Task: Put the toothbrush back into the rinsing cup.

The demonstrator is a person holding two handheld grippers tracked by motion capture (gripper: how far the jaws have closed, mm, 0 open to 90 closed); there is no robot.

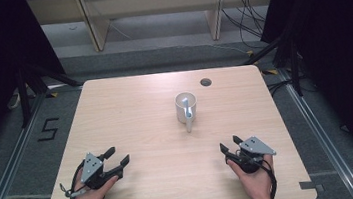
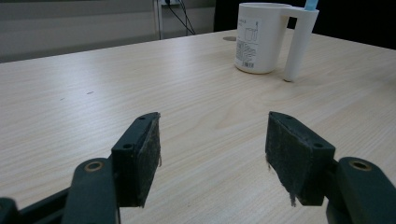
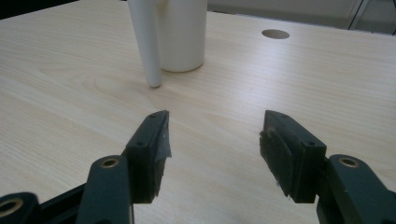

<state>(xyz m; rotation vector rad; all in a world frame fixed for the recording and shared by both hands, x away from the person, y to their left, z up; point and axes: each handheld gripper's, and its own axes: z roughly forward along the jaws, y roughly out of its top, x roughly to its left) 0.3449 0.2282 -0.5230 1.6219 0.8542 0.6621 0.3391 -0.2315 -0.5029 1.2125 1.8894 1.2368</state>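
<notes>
Your left hand-held gripper (image 1: pixel 118 156) and right hand-held gripper (image 1: pixel 229 144) both gape wide and empty near the worktop's (image 1: pixel 130 110) front edge. The white cup (image 1: pixel 186 107) stands toward the back edge: probably rigid, light, slick plastic. Pinch its long handle (image 1: pixel 188 122).

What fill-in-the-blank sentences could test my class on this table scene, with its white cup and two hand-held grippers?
1. The white plastic cup stands on the light wooden ____.
2. The jaws of the left gripper stand ____.
3. The right gripper holds ____.
4. The round hole lies beyond the cup, near the table's ____ edge.

Missing words: table; open; nothing; far
</notes>
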